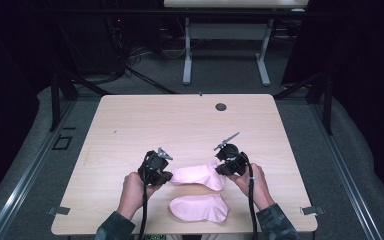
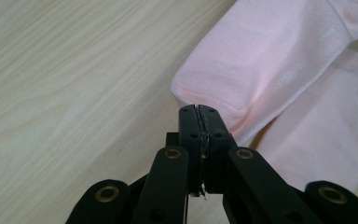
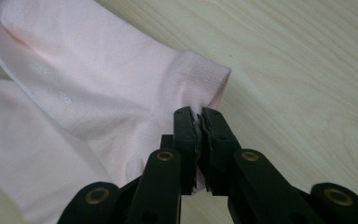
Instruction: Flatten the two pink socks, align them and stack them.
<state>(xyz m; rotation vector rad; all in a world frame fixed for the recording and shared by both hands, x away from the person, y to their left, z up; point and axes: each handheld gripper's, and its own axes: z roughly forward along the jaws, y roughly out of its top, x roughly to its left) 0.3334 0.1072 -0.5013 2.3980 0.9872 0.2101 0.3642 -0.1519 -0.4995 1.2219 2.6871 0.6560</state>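
Note:
Two pink socks lie near the front of the wooden table [image 1: 180, 125]. The upper sock [image 1: 197, 175] stretches between my two grippers. My left gripper [image 1: 164, 176] is shut on its toe end [image 2: 205, 93], and the jaws pinch the fabric edge. My right gripper [image 1: 223, 168] is shut on its cuff end [image 3: 205, 81], where the ribbed edge bunches at the jaw tips. The second sock [image 1: 199, 207] lies flat closer to the table's front edge, partly under the held one in both gripper views [image 2: 326, 140] [image 3: 23, 149].
A small round grommet hole [image 1: 221, 106] sits near the table's far edge. Bare wood spreads across the far half of the table. Beyond it stands another table on white legs [image 1: 225, 50], with cables on the grey floor.

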